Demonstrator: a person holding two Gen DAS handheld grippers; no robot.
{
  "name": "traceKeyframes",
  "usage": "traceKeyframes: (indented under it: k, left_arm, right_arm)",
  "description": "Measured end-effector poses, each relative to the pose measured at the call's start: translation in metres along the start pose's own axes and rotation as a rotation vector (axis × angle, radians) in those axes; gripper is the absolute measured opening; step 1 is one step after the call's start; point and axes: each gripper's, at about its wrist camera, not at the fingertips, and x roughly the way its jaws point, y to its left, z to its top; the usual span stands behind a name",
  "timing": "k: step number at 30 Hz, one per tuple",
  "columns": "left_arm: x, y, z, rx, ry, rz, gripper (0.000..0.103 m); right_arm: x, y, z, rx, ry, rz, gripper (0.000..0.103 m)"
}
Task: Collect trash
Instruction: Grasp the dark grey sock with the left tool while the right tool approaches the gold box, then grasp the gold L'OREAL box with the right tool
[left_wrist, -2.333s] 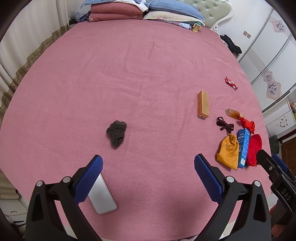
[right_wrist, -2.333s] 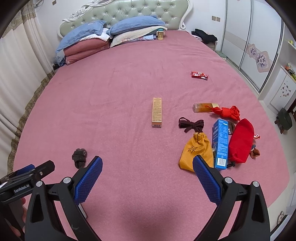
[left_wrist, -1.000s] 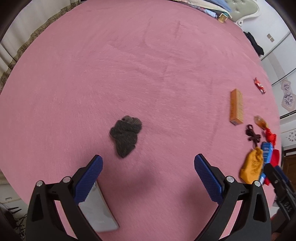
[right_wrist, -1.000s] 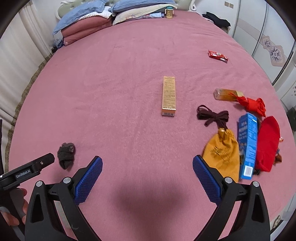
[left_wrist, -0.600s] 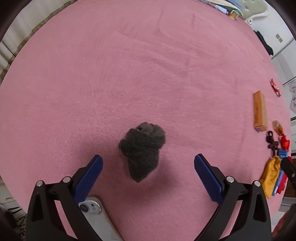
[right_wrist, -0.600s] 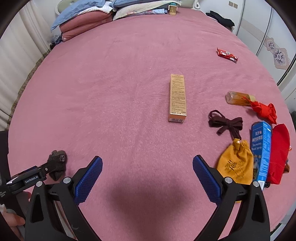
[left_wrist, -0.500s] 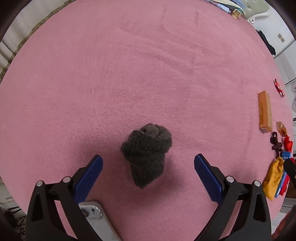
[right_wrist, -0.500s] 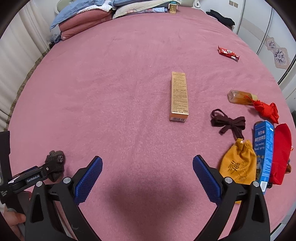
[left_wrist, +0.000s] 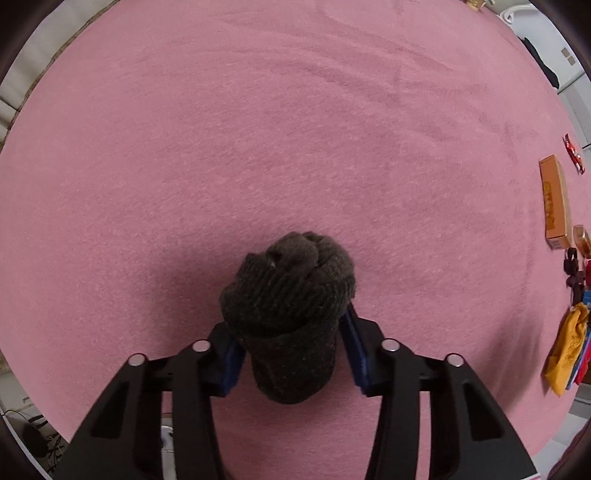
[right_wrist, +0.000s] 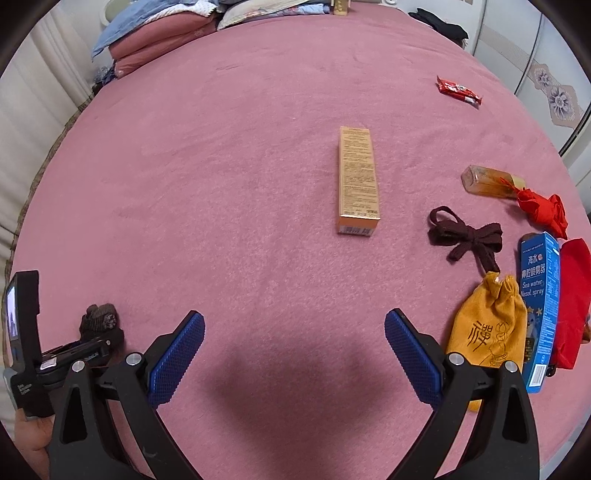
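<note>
My left gripper (left_wrist: 291, 350) is shut on a rolled dark grey sock (left_wrist: 291, 306) that rests on the pink bedspread (left_wrist: 258, 129); the blue pads press its lower part from both sides. The sock (right_wrist: 99, 321) and the left gripper (right_wrist: 74, 354) also show at the far left of the right wrist view. My right gripper (right_wrist: 293, 350) is open and empty above bare bedspread. An orange carton (right_wrist: 358, 181) lies ahead of it. A red snack wrapper (right_wrist: 458, 90) lies far right.
At the right lie a dark brown lace bow (right_wrist: 465, 240), a yellow pouch (right_wrist: 487, 328), a blue nasal spray box (right_wrist: 539, 310), a red pouch (right_wrist: 572, 302), an amber bottle (right_wrist: 484, 181) and red cloth (right_wrist: 543, 210). Pillows (right_wrist: 166, 29) are stacked at the head.
My left gripper moved forward over the sock and closed on it. The right gripper moved slightly forward and stayed open.
</note>
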Motion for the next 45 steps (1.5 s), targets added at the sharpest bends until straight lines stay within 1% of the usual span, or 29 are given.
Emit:
traceKeyframes:
  k: [2, 6, 7, 9, 14, 17, 19, 20, 22, 24, 25, 26, 28, 30, 31, 37, 41, 45]
  left_arm:
    - [-0.002, -0.006, 0.006, -0.008, -0.008, -0.03, 0.037]
    - [-0.008, -0.027, 0.02, -0.007, -0.034, -0.102, 0.033]
    - [-0.008, -0.033, 0.023, -0.003, -0.04, -0.11, 0.033]
    - [-0.01, -0.047, 0.03, 0.003, -0.047, -0.149, 0.033]
    - [-0.013, -0.094, 0.055, 0.023, -0.077, -0.222, 0.033]
    - [-0.014, -0.115, 0.053, 0.03, -0.084, -0.257, 0.033]
    - [-0.017, -0.133, 0.061, 0.04, -0.087, -0.266, 0.033]
    - [-0.013, -0.134, 0.058, 0.043, -0.089, -0.27, 0.033]
    - [-0.009, -0.147, 0.064, 0.043, -0.085, -0.282, 0.033]
    - [-0.011, -0.145, 0.064, 0.043, -0.084, -0.291, 0.033]
    - [-0.01, -0.15, 0.065, 0.045, -0.084, -0.292, 0.033]
    - [-0.01, -0.154, 0.066, 0.044, -0.083, -0.293, 0.033]
    - [-0.009, -0.157, 0.065, 0.043, -0.08, -0.299, 0.033]
    - [-0.008, -0.162, 0.065, 0.045, -0.076, -0.299, 0.033]
    - [-0.008, -0.165, 0.064, 0.05, -0.074, -0.298, 0.033]
    - [-0.013, -0.178, 0.05, 0.082, -0.07, -0.282, 0.033]
    - [-0.019, -0.183, 0.035, 0.084, -0.064, -0.278, 0.033]
    - [-0.029, -0.194, 0.009, 0.091, -0.062, -0.273, 0.033]
  right_arm:
    - [0.004, -0.008, 0.004, 0.017, 0.008, -0.004, 0.094]
    - [0.009, -0.027, 0.015, 0.039, 0.002, -0.018, 0.094]
    - [0.011, -0.032, 0.019, 0.042, -0.002, -0.025, 0.094]
    - [0.015, -0.043, 0.028, 0.049, -0.008, -0.039, 0.094]
    - [0.029, -0.068, 0.053, 0.074, -0.029, -0.06, 0.094]
    - [0.042, -0.072, 0.069, 0.074, -0.032, -0.062, 0.094]
    - [0.054, -0.073, 0.078, 0.075, -0.028, -0.072, 0.094]
    - [0.058, -0.073, 0.082, 0.075, -0.021, -0.067, 0.094]
    - [0.068, -0.074, 0.09, 0.075, -0.015, -0.058, 0.092]
    - [0.075, -0.074, 0.096, 0.067, -0.01, -0.052, 0.089]
    - [0.078, -0.074, 0.099, 0.065, -0.004, -0.052, 0.083]
    - [0.083, -0.074, 0.102, 0.064, 0.007, -0.046, 0.074]
    - [0.089, -0.075, 0.105, 0.065, 0.024, -0.039, 0.066]
    - [0.094, -0.076, 0.106, 0.064, 0.044, -0.027, 0.049]
    - [0.096, -0.077, 0.106, 0.062, 0.053, -0.021, 0.035]
    - [0.085, -0.086, 0.093, 0.065, 0.058, 0.031, 0.035]
    - [0.066, -0.089, 0.074, 0.062, 0.071, 0.09, 0.035]
    - [0.034, -0.097, 0.054, 0.032, 0.072, 0.123, 0.035]
